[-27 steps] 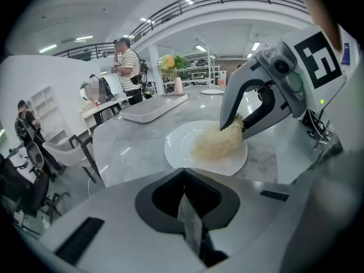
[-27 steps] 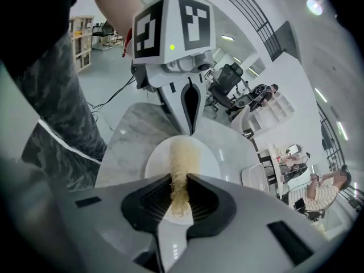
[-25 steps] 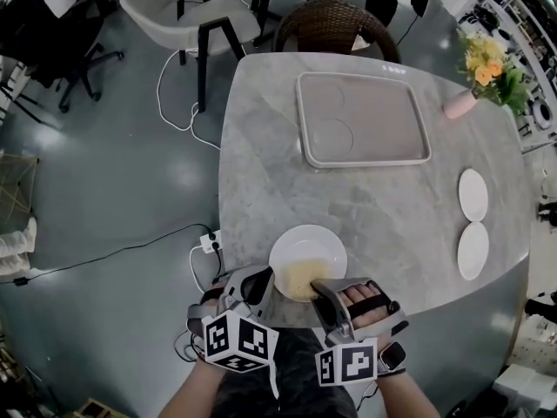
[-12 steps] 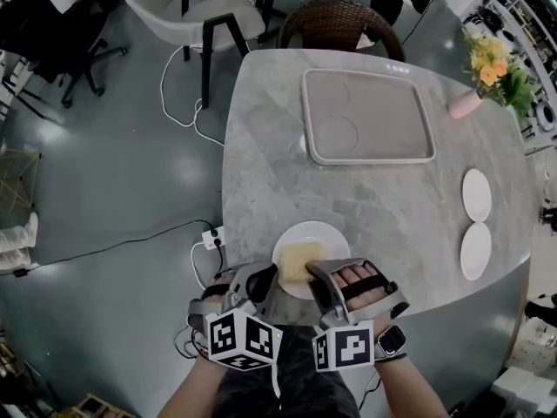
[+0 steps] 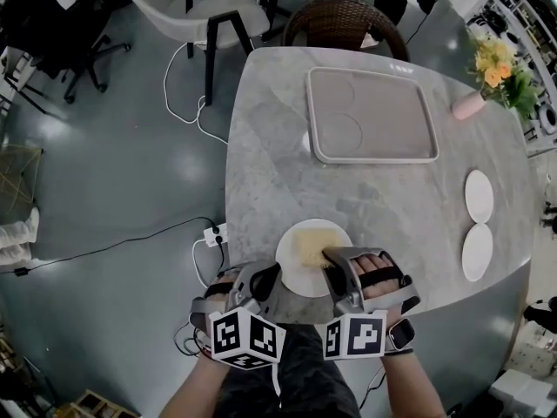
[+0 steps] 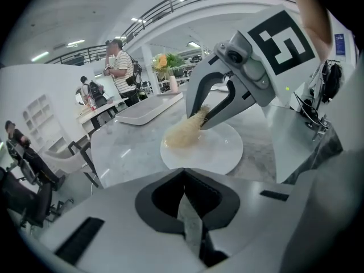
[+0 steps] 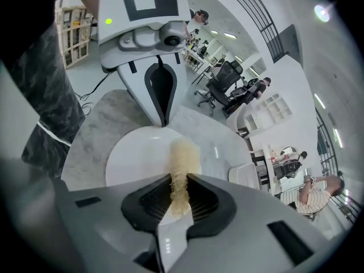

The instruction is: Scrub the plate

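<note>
Left gripper sits at the plate's near-left rim, jaws shut on the edge, looks like it's pinning the plate down at the near edge of the table. Right gripper hangs over the plate's right half, clamped on a yellowish scrubber pressed onto it. Scrubbing's mid-way, I'd say; next it needs strokes over the bare left part.

No readable words or numbers; the cubes on my left tongs and right tongs show only square markers.
</note>
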